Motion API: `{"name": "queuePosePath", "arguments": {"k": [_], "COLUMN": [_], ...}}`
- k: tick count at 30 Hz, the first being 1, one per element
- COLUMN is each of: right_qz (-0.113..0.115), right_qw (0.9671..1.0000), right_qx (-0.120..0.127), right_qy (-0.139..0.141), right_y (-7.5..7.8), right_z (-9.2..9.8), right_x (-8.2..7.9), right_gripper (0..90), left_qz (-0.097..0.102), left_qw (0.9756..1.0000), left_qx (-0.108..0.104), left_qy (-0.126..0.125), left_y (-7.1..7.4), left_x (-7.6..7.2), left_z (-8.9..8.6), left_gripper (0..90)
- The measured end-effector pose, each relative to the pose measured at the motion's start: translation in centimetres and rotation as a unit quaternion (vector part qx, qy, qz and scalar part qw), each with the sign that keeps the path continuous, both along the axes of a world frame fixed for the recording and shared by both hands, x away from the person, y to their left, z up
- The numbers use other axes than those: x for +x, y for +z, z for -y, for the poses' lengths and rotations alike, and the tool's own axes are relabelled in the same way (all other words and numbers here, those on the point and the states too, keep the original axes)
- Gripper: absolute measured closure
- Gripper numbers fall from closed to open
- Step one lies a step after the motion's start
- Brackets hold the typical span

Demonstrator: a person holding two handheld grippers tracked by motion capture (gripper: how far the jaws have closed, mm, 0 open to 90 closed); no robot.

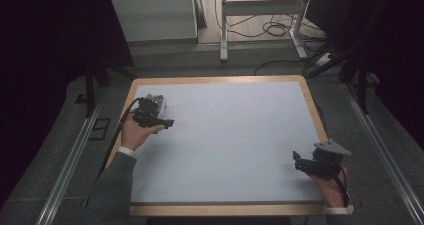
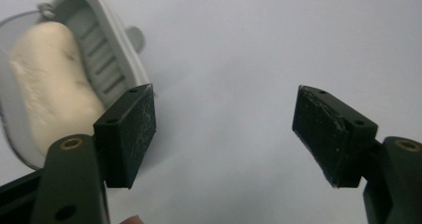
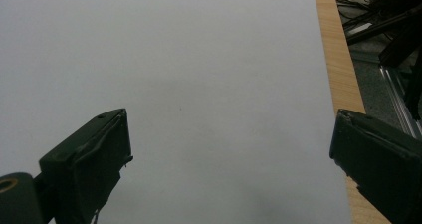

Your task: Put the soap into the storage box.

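Observation:
A grey soap dish [image 2: 107,59] holding a cream bar of soap [image 2: 50,92] lies on the white table top [image 1: 230,135], just left of the left jaw in the left gripper view. In the high view the dish [image 1: 159,101] sits at the table's far left, partly hidden behind my left gripper [image 1: 167,123]. That gripper [image 2: 224,134] is open, with only bare table between its jaws. My right gripper [image 1: 298,161] hovers near the table's front right corner; it [image 3: 229,159] is open and holds nothing.
The table has a wooden rim [image 1: 315,110]. Beyond its far edge stand a white cabinet [image 1: 152,15] and a metal frame [image 1: 260,7] with cables on the floor. Aluminium rails [image 1: 380,150] run along both sides.

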State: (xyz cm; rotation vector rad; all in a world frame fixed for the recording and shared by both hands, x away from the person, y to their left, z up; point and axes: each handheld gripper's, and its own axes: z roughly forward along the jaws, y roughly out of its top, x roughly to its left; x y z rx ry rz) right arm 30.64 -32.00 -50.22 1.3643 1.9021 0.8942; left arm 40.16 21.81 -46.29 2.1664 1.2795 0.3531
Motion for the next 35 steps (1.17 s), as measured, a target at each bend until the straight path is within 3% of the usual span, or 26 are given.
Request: {"name": "queuePosePath", "arguments": {"k": [5, 6, 8, 13, 14, 24, 28, 35], "right_qz": [-0.001, 0.000, 0.000, -0.001, -0.001, -0.002, -0.003, -0.003], "right_qw": [1.0000, 1.0000, 1.0000, 1.0000, 1.0000, 1.0000, 1.0000, 1.0000], "right_qx": [-0.001, 0.000, 0.000, 0.001, 0.001, 0.000, -0.002, -0.006], "right_qy": [0.000, 0.000, 0.000, -0.001, 0.000, 0.000, 0.001, 0.006], "right_y": [0.0, 0.0, 0.0, 0.0, 0.0, -0.1, -0.2, -0.3], "right_z": [0.0, 0.0, 0.1, 0.1, 0.0, 0.0, -0.1, -0.3], "right_x": [0.0, 0.0, 0.0, 0.0, 0.0, 0.0, 0.1, 0.2], "right_gripper": [2.5, 2.5, 2.5, 2.5, 2.5, 2.5, 2.5, 2.5], "left_qz": [0.001, -0.002, -0.005, -0.005, -0.006, -0.015, -0.018, -0.004], "left_qw": [0.9997, 0.9991, 0.9988, 0.9987, 0.9986, 0.9982, 0.9985, 0.9983], "left_qx": [-0.012, -0.025, -0.024, -0.024, -0.032, -0.047, -0.043, -0.051], "left_qy": [-0.019, -0.034, -0.043, -0.044, -0.041, -0.035, -0.030, -0.027], "left_y": [-1.0, -1.6, -2.3, -3.1, -3.5, -4.7, -5.0, -4.6], "left_x": [-1.7, -2.5, -3.4, -4.8, -5.3, -7.0, -7.2, -7.5], "left_z": [0.3, 0.6, 1.0, 1.2, 1.2, 0.2, -0.1, -0.4], "left_gripper": [25.1, 24.9, 24.8, 24.7, 24.7, 23.8, 23.5, 23.6]}}
